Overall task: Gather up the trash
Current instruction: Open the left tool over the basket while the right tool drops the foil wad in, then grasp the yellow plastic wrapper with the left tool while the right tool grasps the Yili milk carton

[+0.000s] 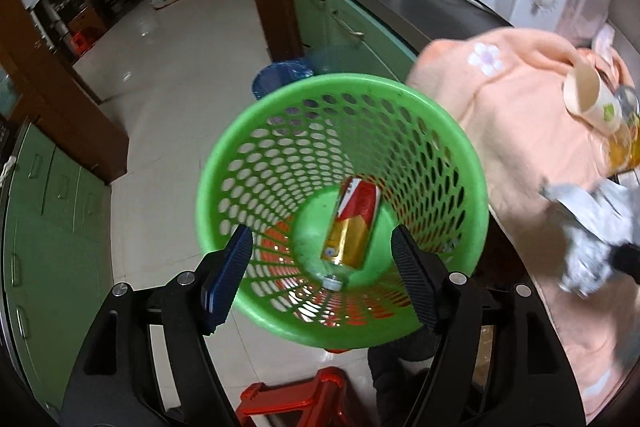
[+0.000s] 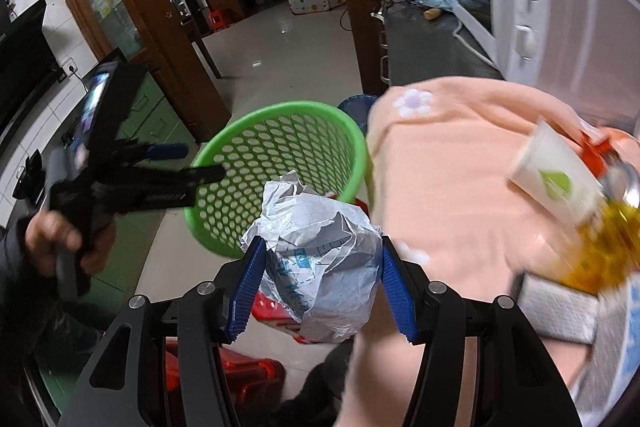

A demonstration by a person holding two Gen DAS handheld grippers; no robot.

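My right gripper tilts steeply down, its blue ribbed fingers pinching a crumpled ball of grey-white printed paper above the edge of the peach cloth-covered tabletop. Beyond it, my left gripper, gripped in my hand, points down over the round green perforated plastic basket, fingers spread with nothing between them. A red-and-gold labelled plastic bottle lies at the basket's bottom.

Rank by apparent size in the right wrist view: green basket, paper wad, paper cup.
1. green basket
2. paper wad, nearly as big, but it sits close to the camera in the right gripper, so this is unsure
3. paper cup
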